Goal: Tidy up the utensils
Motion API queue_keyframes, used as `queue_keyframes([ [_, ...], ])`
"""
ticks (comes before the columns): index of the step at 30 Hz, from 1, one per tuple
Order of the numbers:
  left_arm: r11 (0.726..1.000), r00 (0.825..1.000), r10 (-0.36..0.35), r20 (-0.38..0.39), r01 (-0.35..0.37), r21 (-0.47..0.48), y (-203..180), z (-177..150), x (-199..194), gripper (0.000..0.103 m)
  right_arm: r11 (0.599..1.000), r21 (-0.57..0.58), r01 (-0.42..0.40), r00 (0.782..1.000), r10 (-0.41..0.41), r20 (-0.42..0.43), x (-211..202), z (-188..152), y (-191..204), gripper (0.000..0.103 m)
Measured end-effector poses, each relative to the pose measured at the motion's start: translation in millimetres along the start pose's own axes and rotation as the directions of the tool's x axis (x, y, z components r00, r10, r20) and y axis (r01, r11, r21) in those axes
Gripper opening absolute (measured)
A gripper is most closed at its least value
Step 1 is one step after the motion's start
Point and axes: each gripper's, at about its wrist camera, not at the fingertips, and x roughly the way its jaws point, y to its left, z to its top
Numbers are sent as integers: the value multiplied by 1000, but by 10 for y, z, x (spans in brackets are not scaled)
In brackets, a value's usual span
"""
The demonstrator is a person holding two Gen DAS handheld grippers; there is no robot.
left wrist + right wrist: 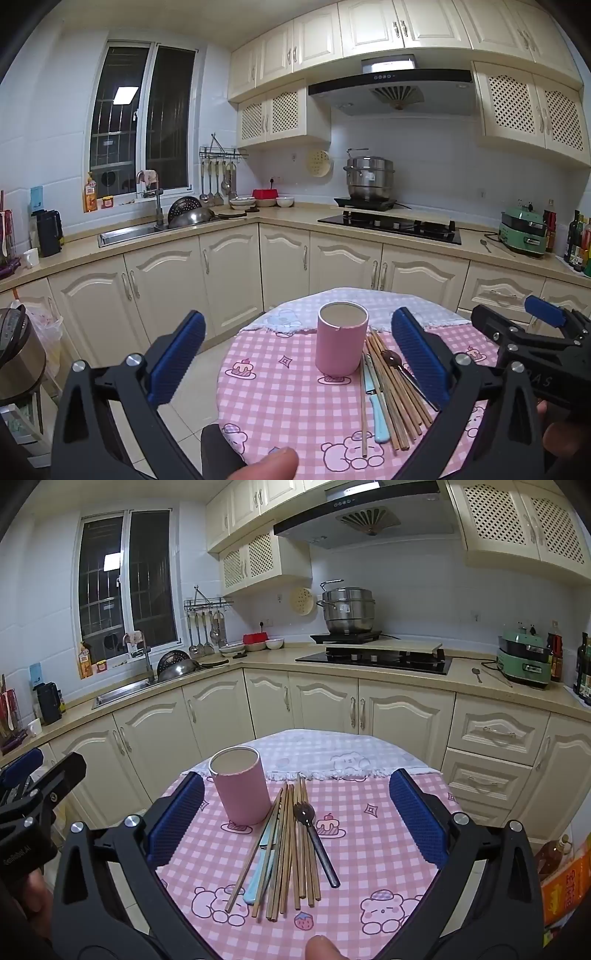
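A pink cylindrical holder (341, 338) (242, 786) stands upright and empty on the round table with the pink checked cloth (280, 398) (373, 853). To its right lie several wooden chopsticks (393, 398) (291, 853), a knife with a light blue handle (376, 406) (258, 871) and a dark spoon (393, 360) (314, 834). My left gripper (297, 354) is open and empty above the table's near side. My right gripper (295, 819) is open and empty above the utensils; it also shows at the right of the left wrist view (517, 325).
Cream kitchen cabinets (229, 273) and a counter with a sink (125, 232), hob (391, 225) and steel pot (369, 179) lie beyond the table. A rice cooker (18, 354) stands at the left. Tiled floor shows left of the table.
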Motion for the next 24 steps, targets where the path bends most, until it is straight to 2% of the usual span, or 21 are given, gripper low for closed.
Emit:
queue_keyframes([
  [8, 1000, 1000, -6, 0, 6, -11, 21, 6, -10, 99, 1000, -8, 23, 1000, -23, 2, 30, 19, 48, 98],
  [9, 1000, 1000, -7, 0, 7, -14, 28, 6, -10, 99, 1000, -10, -2, 1000, 2, 8, -31, 17, 60, 98],
  [24, 998, 998, -49, -44, 48, -27, -5, -80, 159, 99, 1000, -30, -6, 1000, 6, 5, -5, 49, 70, 98],
])
